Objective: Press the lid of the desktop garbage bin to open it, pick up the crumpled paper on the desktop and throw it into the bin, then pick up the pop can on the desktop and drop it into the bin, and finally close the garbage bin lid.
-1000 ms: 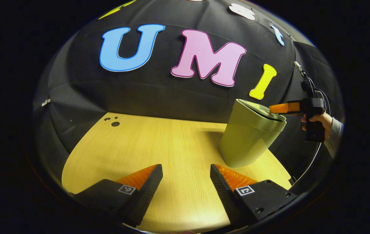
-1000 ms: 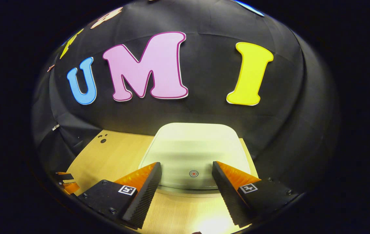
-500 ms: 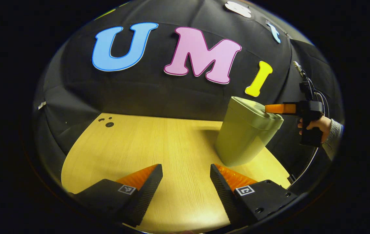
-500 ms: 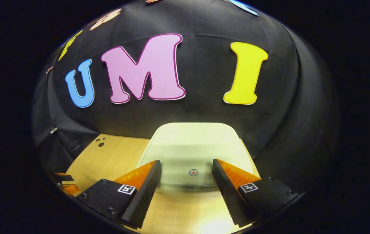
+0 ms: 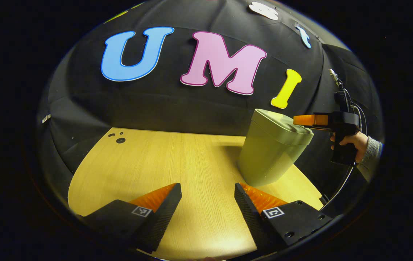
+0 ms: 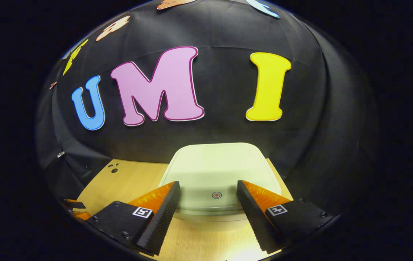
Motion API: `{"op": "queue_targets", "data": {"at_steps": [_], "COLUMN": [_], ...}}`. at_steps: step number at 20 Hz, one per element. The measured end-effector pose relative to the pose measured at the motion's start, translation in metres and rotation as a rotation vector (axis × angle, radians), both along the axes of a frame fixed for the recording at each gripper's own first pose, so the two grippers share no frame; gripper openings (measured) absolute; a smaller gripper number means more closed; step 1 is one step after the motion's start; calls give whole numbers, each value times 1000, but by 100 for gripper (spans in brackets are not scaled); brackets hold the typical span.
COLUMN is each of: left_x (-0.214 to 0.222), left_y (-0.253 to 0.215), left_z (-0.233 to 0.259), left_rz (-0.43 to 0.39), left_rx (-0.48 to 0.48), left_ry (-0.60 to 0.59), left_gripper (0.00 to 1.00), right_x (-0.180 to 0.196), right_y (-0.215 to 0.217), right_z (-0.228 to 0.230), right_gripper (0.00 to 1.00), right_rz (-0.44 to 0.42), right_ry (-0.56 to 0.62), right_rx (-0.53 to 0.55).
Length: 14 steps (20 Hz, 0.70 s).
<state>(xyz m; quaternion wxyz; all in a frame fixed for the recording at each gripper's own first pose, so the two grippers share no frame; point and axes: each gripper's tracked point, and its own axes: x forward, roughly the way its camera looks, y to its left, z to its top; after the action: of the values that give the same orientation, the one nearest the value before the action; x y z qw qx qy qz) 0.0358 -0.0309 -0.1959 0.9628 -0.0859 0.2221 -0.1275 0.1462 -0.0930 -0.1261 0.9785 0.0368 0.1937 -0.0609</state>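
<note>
The left gripper (image 5: 208, 190) hangs low over the near edge of the tabletop (image 5: 162, 159), its two fingers spread wide apart with bare wood between them and nothing held. A pale green garbage bin (image 5: 269, 152) stands upright near the far right corner of the tabletop, its lid (image 5: 282, 125) down and closed. The right gripper (image 5: 300, 119) reaches in from the right at lid height, its fingertips over the right edge of the lid; whether they touch it cannot be told. A hand (image 5: 349, 139) in a grey sleeve (image 5: 371, 154) grips its handle. A few dark holes (image 5: 118, 138) mark the far left corner of the tabletop.
</note>
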Motion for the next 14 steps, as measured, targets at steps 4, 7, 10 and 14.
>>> {"op": "queue_targets", "data": {"at_steps": [4,7,10,14], "left_x": [-1,-1,-3,-8], "left_y": [6,9,11,16], "left_z": [2,8,13,22], "left_rz": [18,37,60,92], "left_rx": [0,4,6,23], "left_ry": [-1,-11,-21,-35], "left_gripper": [95,95,95,95], "right_x": [-10,-22,-38,-58], "right_y": [9,26,51,90], "right_z": [15,27,33,37], "right_gripper": [98,98,98,98], "right_rz": [26,74,140,233], "right_ry": [-55,-99,-120,-153], "right_rx": [-16,-55,-80,-76]}}
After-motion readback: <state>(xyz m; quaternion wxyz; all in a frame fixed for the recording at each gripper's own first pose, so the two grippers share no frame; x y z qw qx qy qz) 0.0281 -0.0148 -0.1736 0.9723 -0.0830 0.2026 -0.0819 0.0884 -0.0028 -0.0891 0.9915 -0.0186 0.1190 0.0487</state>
